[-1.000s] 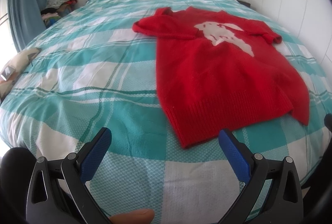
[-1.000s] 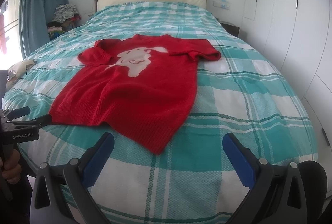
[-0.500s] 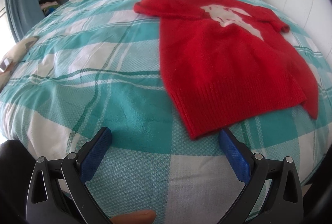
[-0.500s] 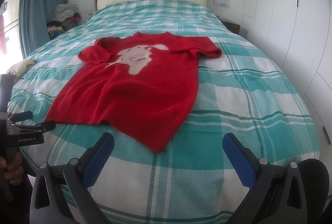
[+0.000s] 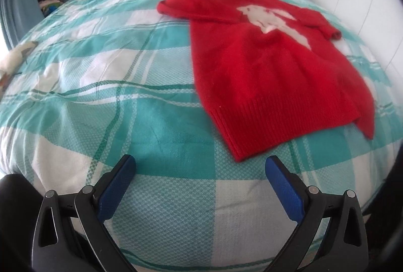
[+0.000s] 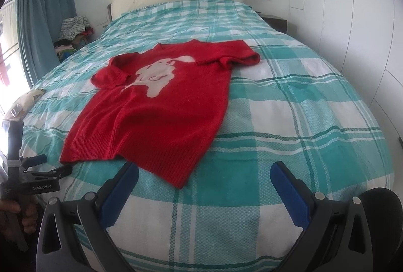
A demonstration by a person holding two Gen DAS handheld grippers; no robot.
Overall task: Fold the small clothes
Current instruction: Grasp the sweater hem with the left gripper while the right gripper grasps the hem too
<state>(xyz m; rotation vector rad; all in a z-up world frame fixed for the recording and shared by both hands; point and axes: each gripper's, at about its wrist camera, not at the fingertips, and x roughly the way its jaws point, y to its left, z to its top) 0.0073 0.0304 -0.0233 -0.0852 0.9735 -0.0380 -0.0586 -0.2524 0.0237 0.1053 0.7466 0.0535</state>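
Left gripper (image 5: 200, 171): two black skeletal arms with triangular cut-outs, silver pivot pins, blue textured finger pads (image 5: 117, 187). Right gripper (image 6: 204, 177): same build, black arms, silver pins, blue pads (image 6: 289, 197). Seen from the right wrist view, the left unit has a black body lettered "GenRobot.AI", a grey upright post and a blue-tipped lever.
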